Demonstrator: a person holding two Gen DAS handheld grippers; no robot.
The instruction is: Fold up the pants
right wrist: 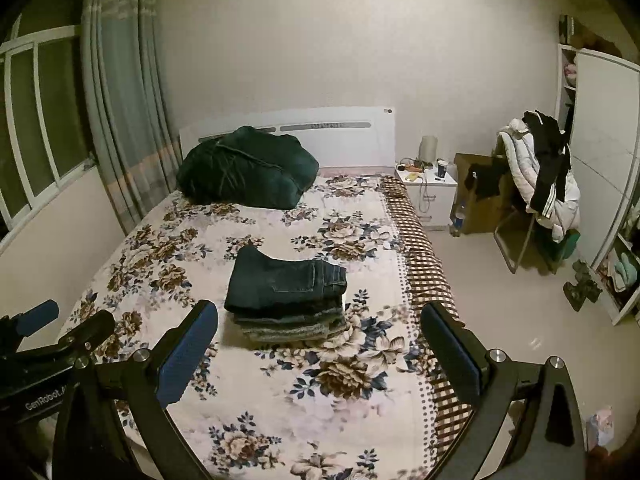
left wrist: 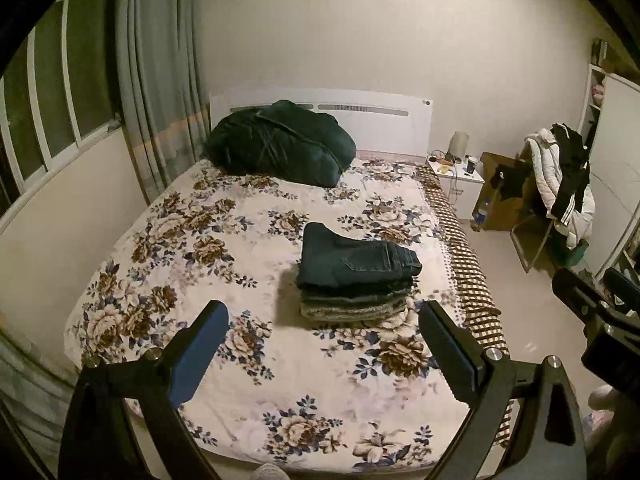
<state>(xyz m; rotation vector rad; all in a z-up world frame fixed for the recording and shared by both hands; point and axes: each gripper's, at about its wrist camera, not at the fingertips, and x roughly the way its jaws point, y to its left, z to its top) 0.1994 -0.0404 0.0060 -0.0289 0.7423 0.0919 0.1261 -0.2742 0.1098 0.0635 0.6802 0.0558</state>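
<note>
Lower garments in the folded stack [left wrist: 352,300] are lying under the top pair of pants [left wrist: 356,260], showing only their edges, so their kind is not discernible. The small items on the nightstand [right wrist: 428,184] are appearing too small to identify, and the chair [right wrist: 516,236] is being largely covered by draped clothing [right wrist: 540,176]. The right gripper [left wrist: 592,300] is being cut off by the left-wrist frame's right edge, as is the wardrobe [right wrist: 600,152].

We see dark blue jeans [left wrist: 352,260], folded flat into a rectangle, back pocket up, topping a neat stack of folded pants [left wrist: 354,300] on the bed.
</note>
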